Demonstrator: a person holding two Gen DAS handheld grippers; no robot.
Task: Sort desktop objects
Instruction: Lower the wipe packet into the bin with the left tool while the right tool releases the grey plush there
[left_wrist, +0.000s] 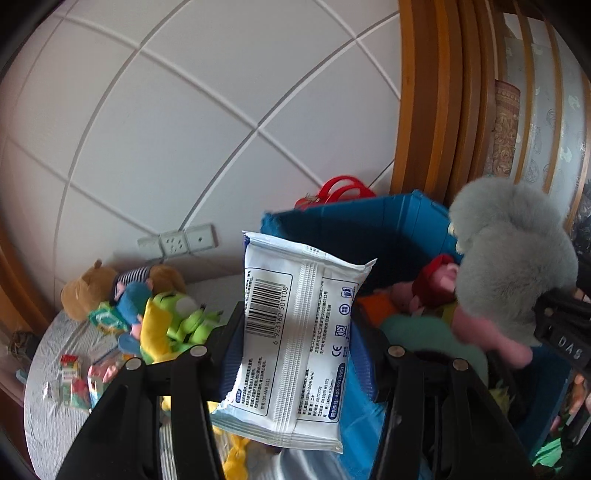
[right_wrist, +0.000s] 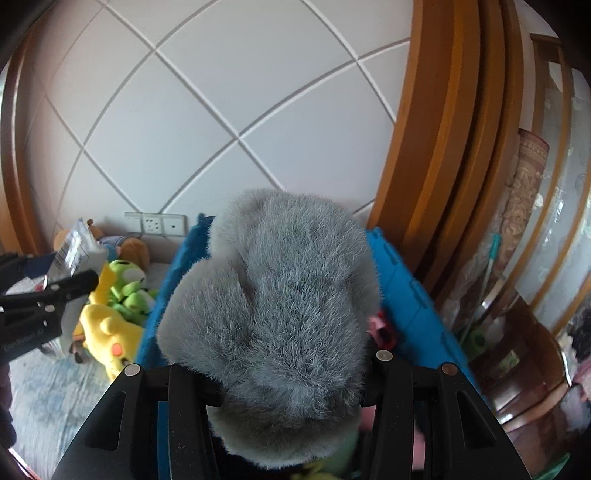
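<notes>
Grey plush toy (right_wrist: 280, 325), clamped in the right gripper (right_wrist: 291, 373), hangs over the blue bin (left_wrist: 369, 229), apparently for dropping among its soft toys. Left gripper (left_wrist: 295, 354) pinches the white wipes packet (left_wrist: 295, 332) at the bin's near rim, likely sorted next.

We see matte black plastic left gripper (left_wrist: 295, 354) and right gripper (right_wrist: 291, 369), slotted fingers, round silver screws (left_wrist: 396, 350), white lettering.

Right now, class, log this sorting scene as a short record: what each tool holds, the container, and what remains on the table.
left tool: shut on white wipes packet, barcode side showing
right tool: shut on grey plush toy
container: blue bin, soft toys already inside
table: green frog plush, yellow plush, brown bear
</notes>
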